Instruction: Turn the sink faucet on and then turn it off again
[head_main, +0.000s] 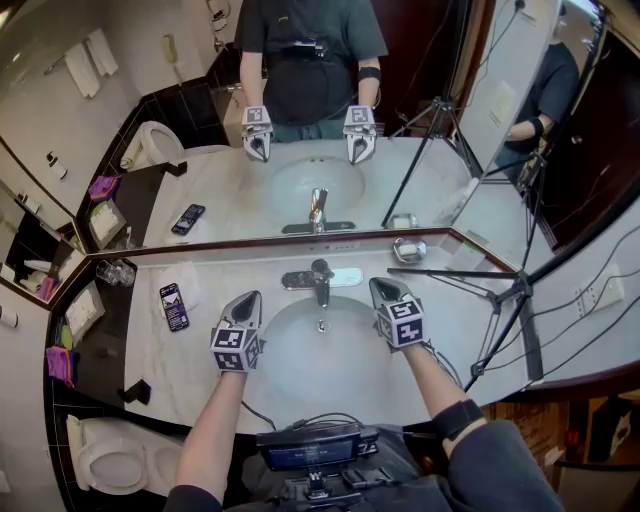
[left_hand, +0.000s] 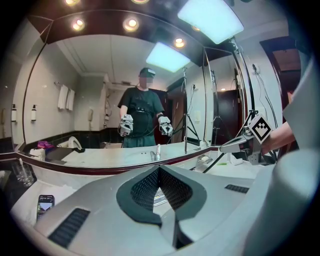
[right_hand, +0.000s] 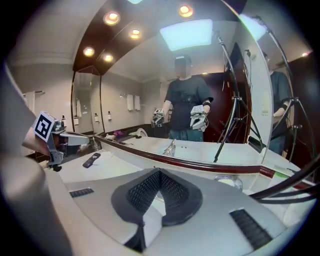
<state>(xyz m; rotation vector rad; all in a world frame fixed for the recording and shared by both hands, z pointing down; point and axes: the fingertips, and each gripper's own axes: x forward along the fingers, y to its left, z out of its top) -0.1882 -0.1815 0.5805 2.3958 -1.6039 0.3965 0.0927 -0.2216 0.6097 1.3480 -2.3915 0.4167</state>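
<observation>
The left gripper (left_hand: 159, 169) is clenched, its two dark ribbed pads pressed together at the tip with nothing between them. The right gripper (right_hand: 159, 172) is clenched in the same way and also holds nothing. In the head view each is held out on a bare forearm over the front half of the countertop (head_main: 195, 350). The left one is above the left rim of the sink basin (head_main: 320, 365) and the right one above its right rim, and both point toward the back edge.

The faucet (head_main: 320, 279) stands between the two tips, at the middle of the countertop's back edge. It sits on a chrome base plate, and its spout reaches forward over the basin. Neither gripper touches it. The right tip is near the right end of the plate, and the left tip is a little further from the left end.

Toward the left edge of the countertop a dark phone (head_main: 173, 305) lies flat, and drinking glasses (head_main: 116, 272) stand near the back left corner. A small dish (head_main: 408, 249) sits at the back edge to the right of the faucet. A black tripod (head_main: 515, 290) stands by the right end. The mirror (head_main: 220, 185) rises from the back edge and shows the person with both grippers. A white toilet (head_main: 110, 462) is beyond the left end, lower down.
</observation>
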